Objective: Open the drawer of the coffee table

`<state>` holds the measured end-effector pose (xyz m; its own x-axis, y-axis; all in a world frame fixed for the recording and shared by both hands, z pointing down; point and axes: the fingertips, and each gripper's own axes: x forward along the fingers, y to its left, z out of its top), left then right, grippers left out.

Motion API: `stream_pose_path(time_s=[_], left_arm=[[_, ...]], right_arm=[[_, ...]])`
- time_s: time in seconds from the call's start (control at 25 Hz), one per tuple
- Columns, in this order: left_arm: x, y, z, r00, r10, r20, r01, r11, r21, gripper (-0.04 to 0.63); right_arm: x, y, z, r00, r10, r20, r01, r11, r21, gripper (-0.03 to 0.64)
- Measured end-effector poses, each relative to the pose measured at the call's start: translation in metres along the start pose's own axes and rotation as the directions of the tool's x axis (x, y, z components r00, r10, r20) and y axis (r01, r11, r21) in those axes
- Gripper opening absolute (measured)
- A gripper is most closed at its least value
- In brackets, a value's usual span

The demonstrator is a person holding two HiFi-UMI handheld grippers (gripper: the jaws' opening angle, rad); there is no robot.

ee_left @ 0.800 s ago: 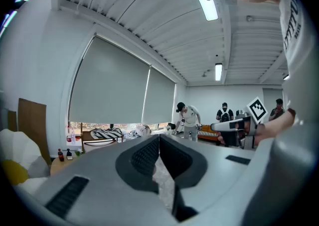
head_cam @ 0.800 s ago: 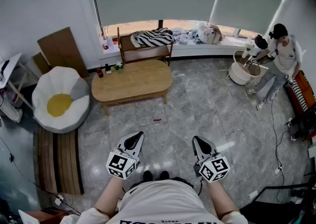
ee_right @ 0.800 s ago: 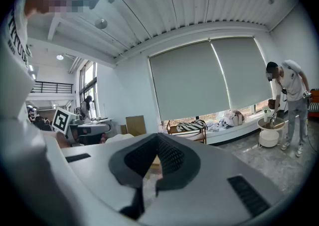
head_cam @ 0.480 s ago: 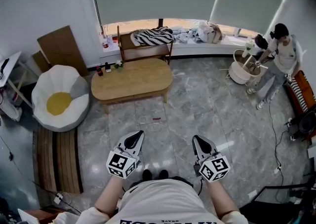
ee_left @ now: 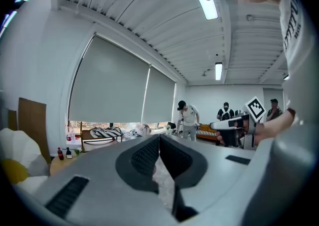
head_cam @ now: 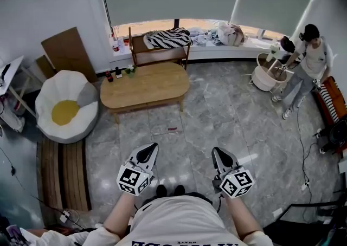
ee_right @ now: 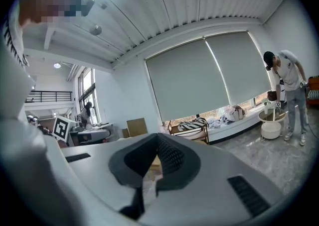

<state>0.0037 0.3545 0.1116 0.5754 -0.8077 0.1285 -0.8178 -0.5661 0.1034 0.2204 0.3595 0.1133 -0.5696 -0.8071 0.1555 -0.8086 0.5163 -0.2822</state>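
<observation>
Left gripper [head_cam: 150, 149]: jaws were pressed together, empty.
Right gripper [head_cam: 218, 154]: likewise, empty.
Coffee table [head_cam: 146, 86]: bottles [head_cam: 113, 76] sat on its corner.
White tub [head_cam: 263, 82]: contents unclear.

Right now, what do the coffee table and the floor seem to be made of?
The coffee table is probably light wood or veneer with a matte finish, going by its warm tan top and legs. The floor looks like polished grey marble or marble-look tile, going by the veining, seams and glare.
</observation>
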Motion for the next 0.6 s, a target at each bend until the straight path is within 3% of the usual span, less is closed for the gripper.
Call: stream_pose_path(time_s=[0.6], left_arm=[[0.029, -0.027, -0.007, 0.999, 0.054, -0.009, -0.054, 0.999, -0.010, 0.020]], right_arm=[[-0.005, -0.033, 0.004, 0.997, 0.073, -0.019, -0.074, 0.995, -0.062, 0.014]])
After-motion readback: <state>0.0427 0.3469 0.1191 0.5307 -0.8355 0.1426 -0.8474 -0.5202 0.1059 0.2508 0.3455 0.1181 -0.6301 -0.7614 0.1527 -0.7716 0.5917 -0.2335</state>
